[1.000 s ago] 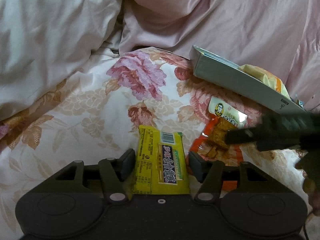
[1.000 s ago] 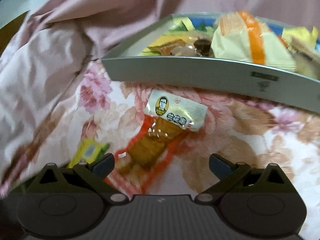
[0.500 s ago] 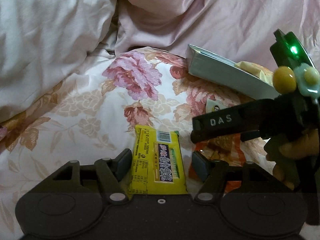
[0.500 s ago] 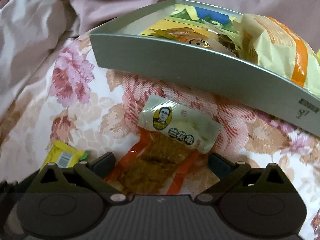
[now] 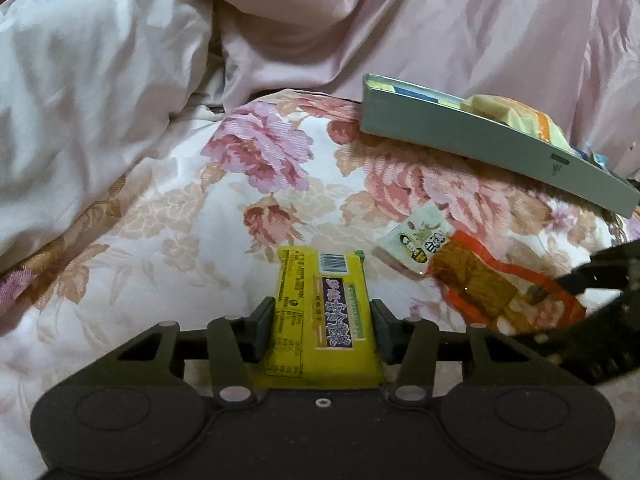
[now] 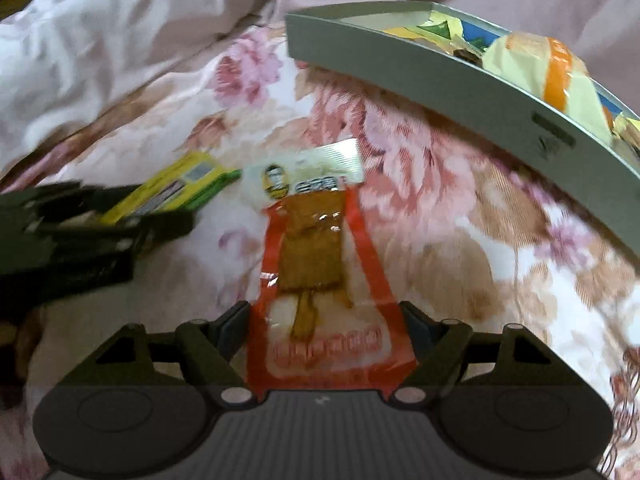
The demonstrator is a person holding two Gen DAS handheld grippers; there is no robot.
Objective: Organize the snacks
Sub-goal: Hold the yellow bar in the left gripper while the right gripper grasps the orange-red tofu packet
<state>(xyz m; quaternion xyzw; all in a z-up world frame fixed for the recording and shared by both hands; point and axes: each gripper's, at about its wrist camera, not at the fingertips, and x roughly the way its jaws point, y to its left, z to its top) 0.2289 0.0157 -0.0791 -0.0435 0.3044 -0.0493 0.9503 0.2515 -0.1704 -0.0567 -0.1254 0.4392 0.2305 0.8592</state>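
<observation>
pickup step: left tongs [image 5: 323, 330] clamp the yellow snack bar [image 5: 325, 312] on the bed; right tongs [image 6: 325, 326] seemingly pinch the orange snack packet [image 6: 320, 264]. next, lift both into the grey tray [image 6: 440, 80].

Right gripper [image 6: 326, 322] sits low over a floral bedspread [image 6: 460, 240], its jaws on either side of the bottom end of an orange snack packet [image 6: 320, 264]; contact with the packet cannot be confirmed. The packet lies flat, white label end pointing away. A yellow snack bar [image 6: 176, 184] lies just left of that label, with the left gripper [image 6: 92, 224] around it, blurred. A grey tray [image 6: 440, 80] stands beyond at upper right, holding a pale yellow bag [image 6: 548, 80]. Pink bedding [image 6: 100, 40] is bunched at upper left.
</observation>
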